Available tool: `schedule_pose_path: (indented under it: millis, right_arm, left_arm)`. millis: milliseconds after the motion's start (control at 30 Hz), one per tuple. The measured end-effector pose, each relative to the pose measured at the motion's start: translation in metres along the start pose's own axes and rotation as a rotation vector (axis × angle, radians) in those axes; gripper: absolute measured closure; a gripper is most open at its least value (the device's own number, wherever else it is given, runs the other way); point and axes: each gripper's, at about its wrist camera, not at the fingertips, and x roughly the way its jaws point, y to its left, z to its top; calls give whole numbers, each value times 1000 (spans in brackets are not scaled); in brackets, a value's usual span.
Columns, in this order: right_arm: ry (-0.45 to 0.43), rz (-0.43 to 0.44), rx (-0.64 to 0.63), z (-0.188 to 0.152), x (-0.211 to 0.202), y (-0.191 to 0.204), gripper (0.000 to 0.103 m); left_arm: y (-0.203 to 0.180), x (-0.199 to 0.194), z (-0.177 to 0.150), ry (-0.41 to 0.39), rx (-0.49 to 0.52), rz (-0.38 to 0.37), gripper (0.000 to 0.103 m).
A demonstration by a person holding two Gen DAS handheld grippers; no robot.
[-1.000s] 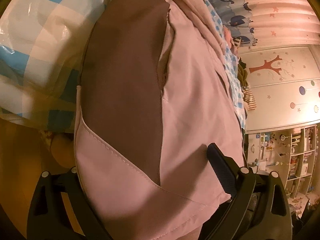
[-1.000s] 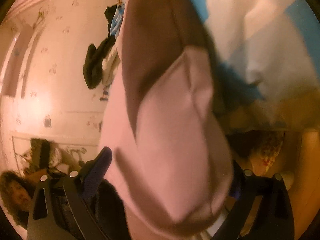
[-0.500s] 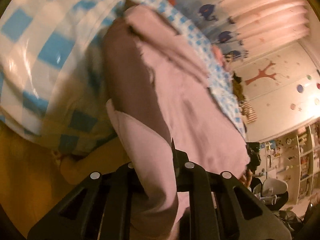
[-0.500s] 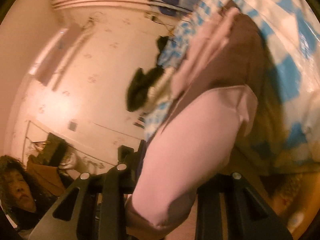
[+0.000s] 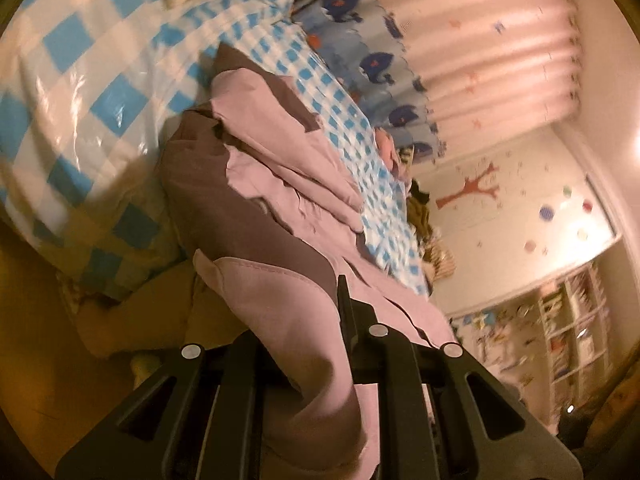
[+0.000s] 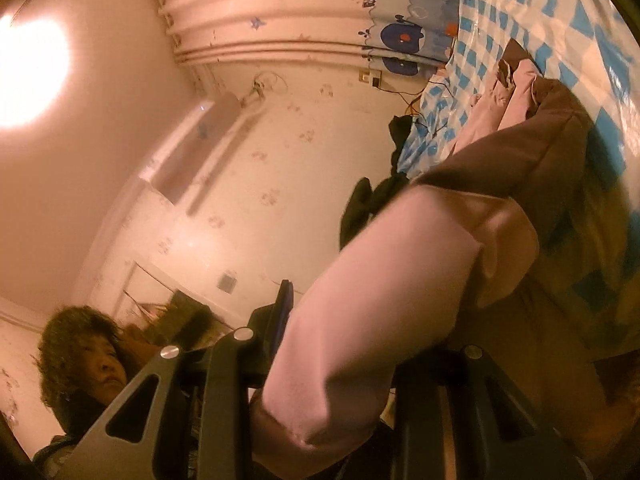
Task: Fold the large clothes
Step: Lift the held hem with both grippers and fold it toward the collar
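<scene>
A large pink and brown garment [image 5: 280, 184] lies rumpled on a bed with a blue and white checked cover [image 5: 80, 64]. Its near edge hangs off the bed side. My left gripper [image 5: 304, 344] is shut on a pink corner of the garment, which bunches between the jaws. In the right wrist view my right gripper [image 6: 360, 344] is shut on another pink corner of the garment [image 6: 392, 280], lifted off the bed edge. The cloth hides most of both pairs of fingers.
The checked cover [image 6: 592, 40] slopes down the bed side. A whale-print curtain [image 5: 384, 64] hangs behind the bed. Dark clothes [image 6: 368, 200] lie at the bed's far end. A person [image 6: 88, 360] stands at the lower left. Shelves [image 5: 560, 328] stand against the right wall.
Both grippers closed on the garment's near edge, then pulled back and up from the bed. The garment now stretches away from me and more of the room shows.
</scene>
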Motion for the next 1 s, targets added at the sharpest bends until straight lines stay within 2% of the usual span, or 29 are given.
schedule_pose_path:
  millis: [167, 333, 500, 767, 1000]
  right_arm:
    - [-4, 24, -64, 45, 30, 14, 73]
    - [-24, 29, -115, 114, 66, 24, 73]
    - [-49, -12, -114, 180, 101, 15, 74]
    - [-78, -136, -44, 266, 153, -34, 74]
    - [-100, -283, 51, 324, 191, -107, 74]
  left_arm:
    - [-15, 6, 36, -65, 15, -64, 92]
    - [-50, 26, 105, -126, 50, -102, 92]
    - [-63, 58, 170, -157, 41, -103, 92]
    - [-38, 124, 266, -180, -53, -77, 92]
    - [4, 184, 323, -193, -131, -15, 92]
